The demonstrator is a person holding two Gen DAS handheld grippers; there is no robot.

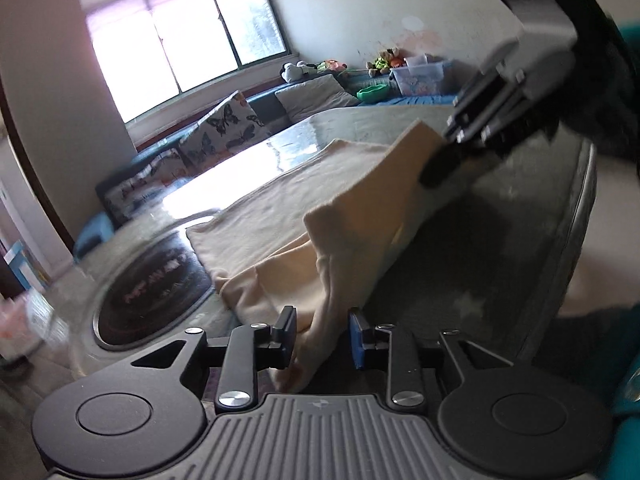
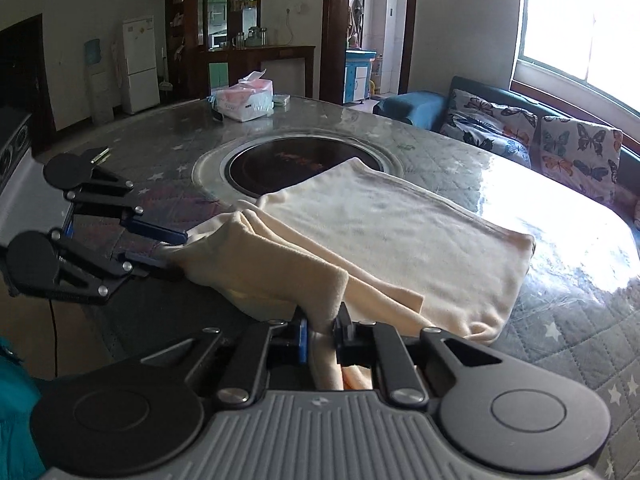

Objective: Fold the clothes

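Note:
A cream cloth (image 2: 384,232) lies partly folded on the round table (image 2: 568,320), its far edge over the dark round cooktop (image 2: 280,164). My right gripper (image 2: 322,338) is shut on the cloth's near edge and lifts a fold. My left gripper (image 1: 322,336) has the cloth (image 1: 320,240) between its fingers, pinching the other end of the same edge. In the right wrist view the left gripper (image 2: 172,250) shows at the left, closed on the cloth. In the left wrist view the right gripper (image 1: 444,160) holds the raised far corner.
A tissue box (image 2: 244,100) and a small tin stand at the table's far side. A sofa with butterfly cushions (image 2: 576,148) runs under the window. A small object (image 2: 100,155) lies near the table's left edge. A fridge and cabinets stand behind.

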